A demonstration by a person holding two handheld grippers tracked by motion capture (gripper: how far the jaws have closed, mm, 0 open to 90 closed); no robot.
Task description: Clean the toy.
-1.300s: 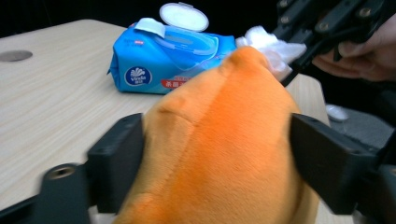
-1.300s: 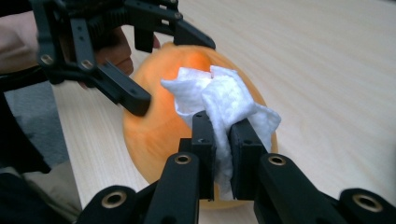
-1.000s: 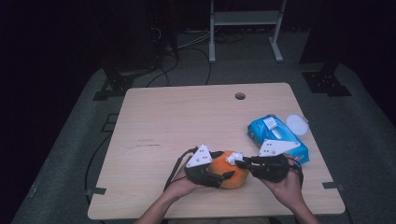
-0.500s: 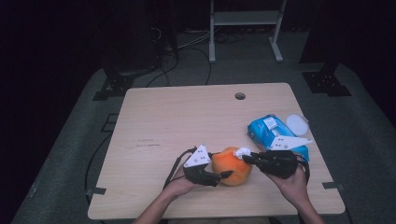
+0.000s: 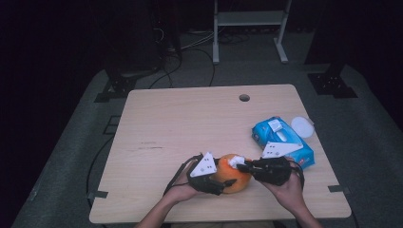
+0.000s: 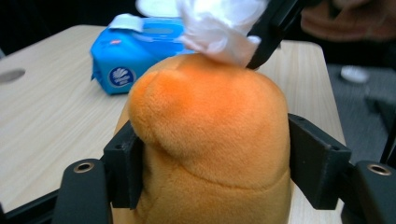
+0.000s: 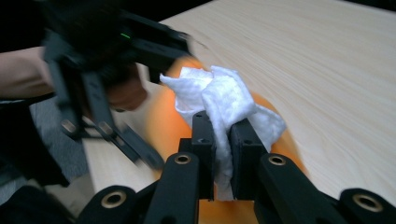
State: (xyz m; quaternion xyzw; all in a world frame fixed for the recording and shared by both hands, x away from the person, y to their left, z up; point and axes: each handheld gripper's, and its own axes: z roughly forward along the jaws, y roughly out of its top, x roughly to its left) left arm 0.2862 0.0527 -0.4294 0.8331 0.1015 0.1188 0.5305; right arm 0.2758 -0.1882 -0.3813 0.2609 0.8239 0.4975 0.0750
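We've got a light wood table [image 5: 190,128] with a small round hole [image 5: 244,98] near the far edge. Sitting on it near the front edge is an orange plush [image 5: 233,173]. Off to the right there's a blue wipes pack [image 5: 281,140], lying flat at an angle, and just beside its far right corner a white round lid [image 5: 302,127]. The table stands on a grey floor [image 5: 71,142].

The far and left parts of the light wooden table [image 5: 180,123] are open for a hand to pass, but the blue pack of wipes [image 5: 283,141] and round white lid [image 5: 302,127] block the right.
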